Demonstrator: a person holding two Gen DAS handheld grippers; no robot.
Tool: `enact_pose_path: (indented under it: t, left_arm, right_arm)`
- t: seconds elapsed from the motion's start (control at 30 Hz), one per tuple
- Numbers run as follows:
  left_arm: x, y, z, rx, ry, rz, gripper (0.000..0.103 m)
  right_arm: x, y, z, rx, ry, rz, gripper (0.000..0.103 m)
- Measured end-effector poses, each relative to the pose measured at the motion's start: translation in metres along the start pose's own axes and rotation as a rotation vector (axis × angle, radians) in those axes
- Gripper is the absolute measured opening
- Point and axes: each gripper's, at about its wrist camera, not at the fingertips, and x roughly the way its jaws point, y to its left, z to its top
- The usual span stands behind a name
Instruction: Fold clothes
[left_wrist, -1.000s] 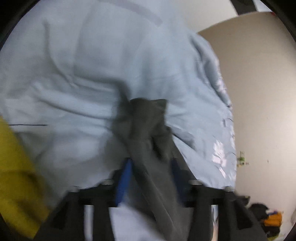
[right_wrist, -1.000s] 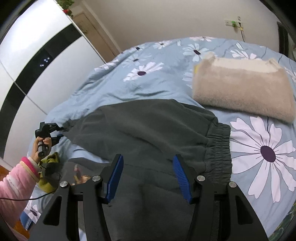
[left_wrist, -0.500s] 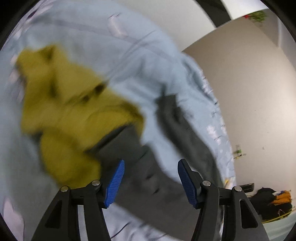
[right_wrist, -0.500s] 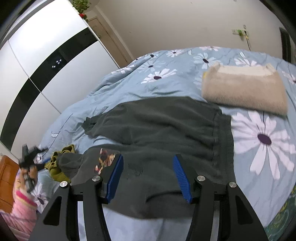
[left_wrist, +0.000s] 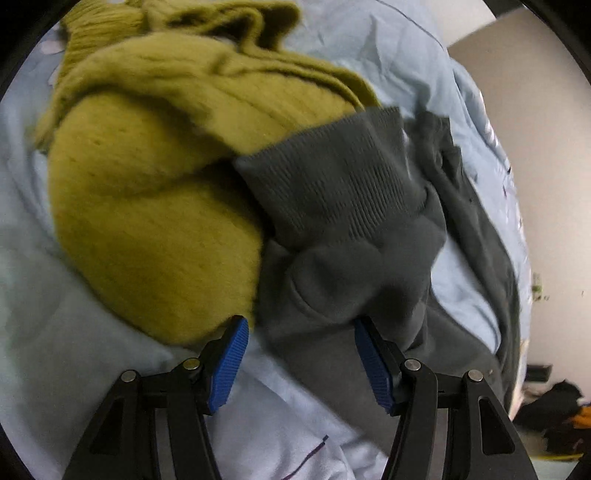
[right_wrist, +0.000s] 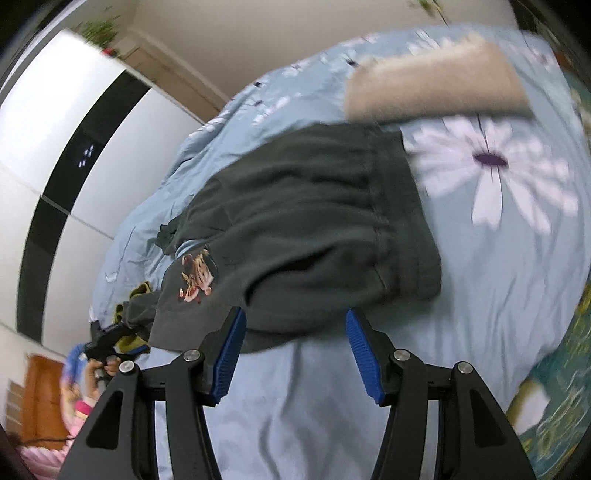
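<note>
Dark grey sweatpants (right_wrist: 314, 221) lie on the bed, waistband toward the right, a cartoon print (right_wrist: 195, 275) on one leg. My right gripper (right_wrist: 293, 354) is open and empty just in front of their near edge. In the left wrist view a ribbed grey cuff (left_wrist: 343, 188) of the pants lies against a mustard knitted sweater (left_wrist: 155, 184). My left gripper (left_wrist: 299, 360) is open, its blue pads on either side of the bunched leg fabric below the cuff, not closed on it. The left gripper also shows far left in the right wrist view (right_wrist: 107, 341).
The bed has a light blue duvet with white daisies (right_wrist: 495, 162). A folded beige fluffy garment (right_wrist: 432, 85) lies beyond the waistband. A white and black wardrobe (right_wrist: 74, 147) stands to the left. Dark clothes (left_wrist: 554, 410) lie on the floor beyond the bed.
My left gripper let go of the grey leg, opened and swung close to the cuff and the mustard sweater. My right gripper tilted and drew back to the pants' near edge.
</note>
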Motion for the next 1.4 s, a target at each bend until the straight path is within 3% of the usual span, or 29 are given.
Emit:
enact_pose_path:
  t: [0.07,0.2,0.37,0.47,0.57,0.63,0.7,0.77,0.87,0.9,1.03,1.1,1.2,1.4]
  left_arm:
    - [0.004,-0.001,-0.002,-0.005,0.007,-0.024,0.064]
    - [0.007,0.008,0.001,-0.057,-0.008,-0.073,0.064]
    - [0.007,0.017,0.005,-0.093,-0.044,-0.117,0.064]
    - [0.011,0.012,0.006,-0.063,-0.062,-0.092,0.064]
    - [0.012,0.01,0.004,-0.055,-0.08,-0.082,0.061]
    - [0.011,0.01,0.002,-0.055,-0.09,-0.09,0.056]
    - [0.008,0.014,0.0,-0.068,-0.098,-0.113,0.041]
    - [0.006,0.022,-0.001,-0.119,-0.1,-0.16,0.015]
    - [-0.005,0.033,-0.006,-0.215,-0.11,-0.258,0.008]
    - [-0.017,0.03,-0.007,-0.213,-0.129,-0.284,0.007]
    - [-0.08,0.01,-0.011,-0.147,-0.225,-0.393,0.007]
    - [-0.098,-0.005,-0.002,-0.131,-0.243,-0.369,0.007]
    - [-0.107,-0.023,0.012,-0.141,-0.213,-0.317,0.007]
    - [-0.069,-0.078,0.072,-0.253,-0.088,-0.144,0.007]
  right_arm:
    - [0.006,-0.004,-0.001,0.028,0.014,0.018,0.058]
    - [0.017,-0.013,0.0,0.091,0.015,0.06,0.072]
    - [0.025,-0.024,0.007,0.189,-0.017,0.127,0.072]
    - [0.026,-0.033,0.011,0.259,-0.067,0.182,0.072]
    - [0.031,-0.035,0.013,0.281,-0.076,0.18,0.071]
    - [0.032,-0.035,0.013,0.288,-0.088,0.171,0.062]
    - [0.03,-0.036,0.012,0.302,-0.105,0.165,0.044]
    - [0.028,-0.039,0.012,0.323,-0.119,0.171,0.031]
    - [0.023,-0.036,0.014,0.312,-0.124,0.154,0.017]
    - [0.016,-0.032,0.014,0.295,-0.139,0.159,0.013]
    - [-0.022,-0.003,0.016,0.195,-0.219,0.198,0.01]
    - [-0.037,0.013,0.024,0.124,-0.244,0.192,0.01]
    - [-0.033,0.02,0.043,0.131,-0.226,0.199,0.01]
    - [-0.011,0.026,0.104,0.189,-0.175,0.222,0.01]
